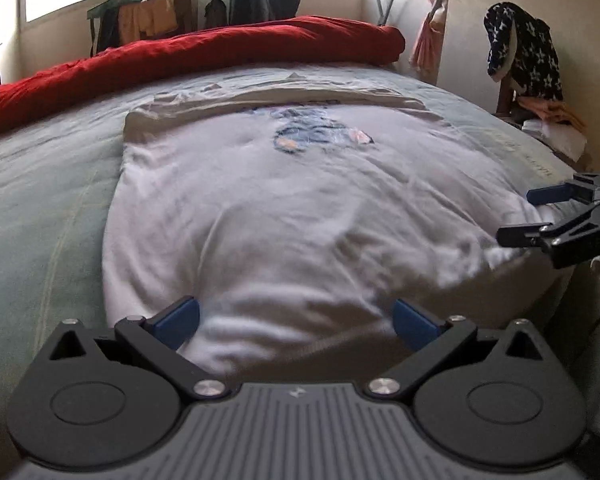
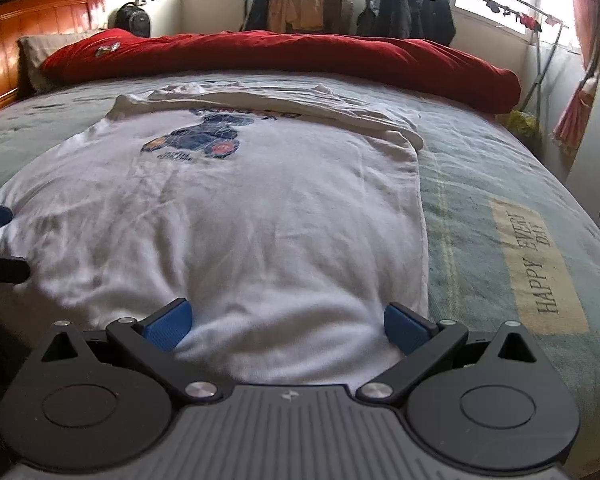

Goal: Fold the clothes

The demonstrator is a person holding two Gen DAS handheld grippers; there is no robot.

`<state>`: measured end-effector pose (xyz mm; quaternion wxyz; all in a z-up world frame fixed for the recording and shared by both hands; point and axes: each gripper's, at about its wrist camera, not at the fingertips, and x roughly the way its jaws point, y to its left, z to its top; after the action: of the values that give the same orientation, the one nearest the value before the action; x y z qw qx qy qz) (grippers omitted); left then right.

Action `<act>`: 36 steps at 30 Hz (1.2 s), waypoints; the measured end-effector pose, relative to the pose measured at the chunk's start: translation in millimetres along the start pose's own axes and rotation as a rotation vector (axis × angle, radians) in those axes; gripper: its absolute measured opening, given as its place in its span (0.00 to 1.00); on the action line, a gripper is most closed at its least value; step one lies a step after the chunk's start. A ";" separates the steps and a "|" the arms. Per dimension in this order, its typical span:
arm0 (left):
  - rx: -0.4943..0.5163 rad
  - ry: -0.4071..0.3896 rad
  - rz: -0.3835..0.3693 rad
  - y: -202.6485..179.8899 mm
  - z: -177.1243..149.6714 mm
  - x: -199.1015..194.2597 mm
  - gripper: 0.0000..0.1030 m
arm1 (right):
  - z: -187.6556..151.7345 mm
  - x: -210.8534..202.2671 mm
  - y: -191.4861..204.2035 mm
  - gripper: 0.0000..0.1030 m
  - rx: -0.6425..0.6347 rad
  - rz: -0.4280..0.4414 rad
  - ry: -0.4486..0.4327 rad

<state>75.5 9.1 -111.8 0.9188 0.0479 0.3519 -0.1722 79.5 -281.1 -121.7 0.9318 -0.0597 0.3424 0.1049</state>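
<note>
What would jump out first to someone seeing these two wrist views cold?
The white T-shirt with a dark blue print fills the middle of the bed, its far end already folded over. Behind it, a bright red duvet lies rolled along the far edge of the bed. Both the left gripper and right gripper sit open at the shirt's near hem, and a "HAPPY EVERY DAY" label shows on the green bedcover.
</note>
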 end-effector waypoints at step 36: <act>0.530 -0.055 0.083 -62.1 -5.1 -19.1 0.99 | 2.7 -26.7 25.8 1.00 -0.329 0.041 0.029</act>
<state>37.3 -42.6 -100.9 0.8898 0.2964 0.2670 -0.2216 55.2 -259.7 -103.3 0.9022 -0.2058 0.3349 0.1777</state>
